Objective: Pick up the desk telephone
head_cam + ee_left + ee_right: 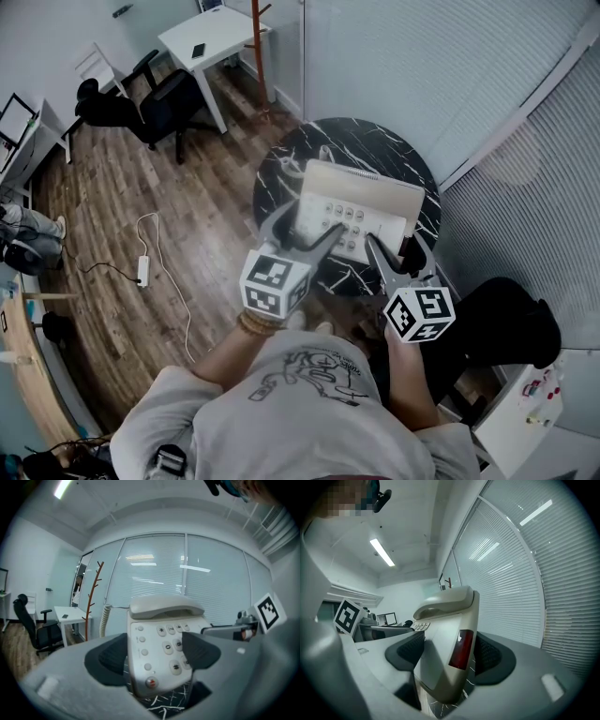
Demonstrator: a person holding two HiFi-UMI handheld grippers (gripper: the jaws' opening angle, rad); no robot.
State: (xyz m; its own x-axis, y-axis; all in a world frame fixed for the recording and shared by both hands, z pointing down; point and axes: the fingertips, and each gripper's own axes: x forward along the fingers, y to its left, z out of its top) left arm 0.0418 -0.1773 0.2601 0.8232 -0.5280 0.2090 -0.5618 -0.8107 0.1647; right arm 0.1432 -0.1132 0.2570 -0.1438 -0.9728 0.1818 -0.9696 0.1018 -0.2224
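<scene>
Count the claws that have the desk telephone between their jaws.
2. The left claw grips the desk telephone at its near left corner, with one pad over the keypad. The right claw grips its near right side. Neither is hidden.

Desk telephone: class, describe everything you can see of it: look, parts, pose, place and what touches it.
The desk telephone is off-white plastic, with a handset in its cradle, a coiled cord, round keys, a red button and a dark red side panel. It is over a round black marbled table; whether lifted is unclear. The left gripper and right gripper each clamp its near edge, pads on both sides.
</scene>
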